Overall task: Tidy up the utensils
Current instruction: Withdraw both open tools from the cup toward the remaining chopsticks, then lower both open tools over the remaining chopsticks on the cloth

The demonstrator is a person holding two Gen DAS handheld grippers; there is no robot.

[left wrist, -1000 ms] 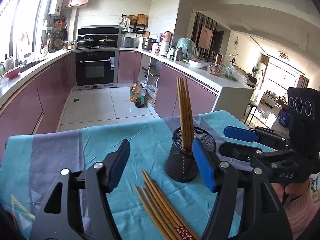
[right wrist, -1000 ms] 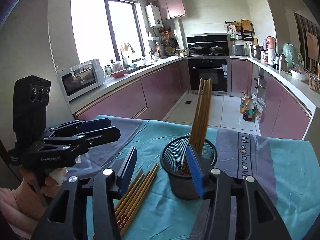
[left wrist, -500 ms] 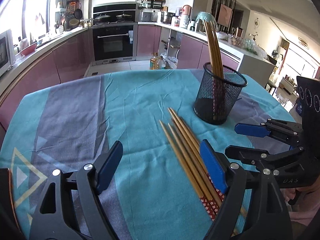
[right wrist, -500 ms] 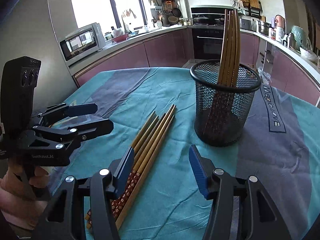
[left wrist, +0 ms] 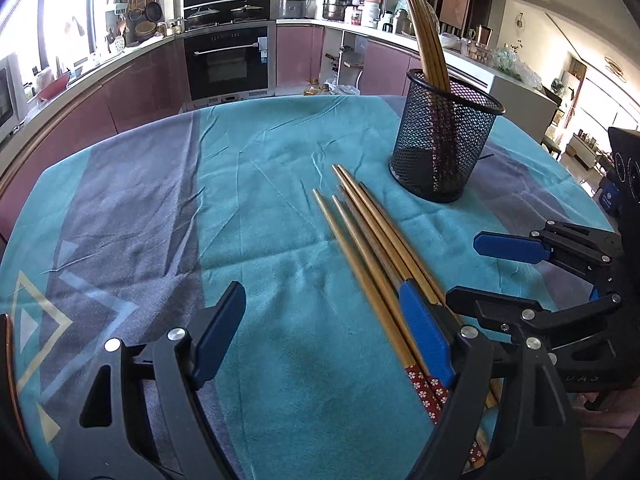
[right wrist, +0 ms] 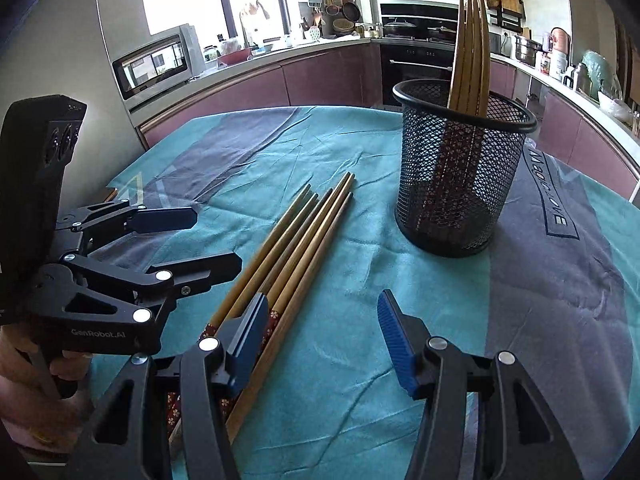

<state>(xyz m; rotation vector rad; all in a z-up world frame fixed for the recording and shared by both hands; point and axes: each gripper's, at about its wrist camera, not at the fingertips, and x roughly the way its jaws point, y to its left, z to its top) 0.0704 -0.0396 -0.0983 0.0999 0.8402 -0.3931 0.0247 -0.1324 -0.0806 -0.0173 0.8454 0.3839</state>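
Bamboo chopsticks (left wrist: 372,240) lie loose in a bundle on the teal tablecloth (left wrist: 260,200), their patterned red ends toward the near edge and their tapered tips pointing at the black mesh holder (left wrist: 444,140), which stands upright farther in toward the far right part of the cloth with several chopsticks already leaning inside it. The long axis of the bundle runs roughly along each gripper's line of sight — not across it — so fingers closing sideways would pinch across the sticks' width.

The left gripper (left wrist: 324,336) is spread wide and holds nothing; in its own view its right finger (left wrist: 424,336) sits over the handle end of the bundle, while the rest of the gap is over bare cloth to the left of the sticks. The right gripper (right wrist: 320,340) is likewise wide open and empty, and mirrored: its left finger (right wrist: 246,340) overlaps the patterned ends, the gap lying over cloth to the right of them. Whether either finger touches the sticks cannot be told.

Both hands are about equally near the handle ends — each would need a small sideways shift toward the other to bring the bundle between its fingers. The right gripper looks nearer the holder for the drop.
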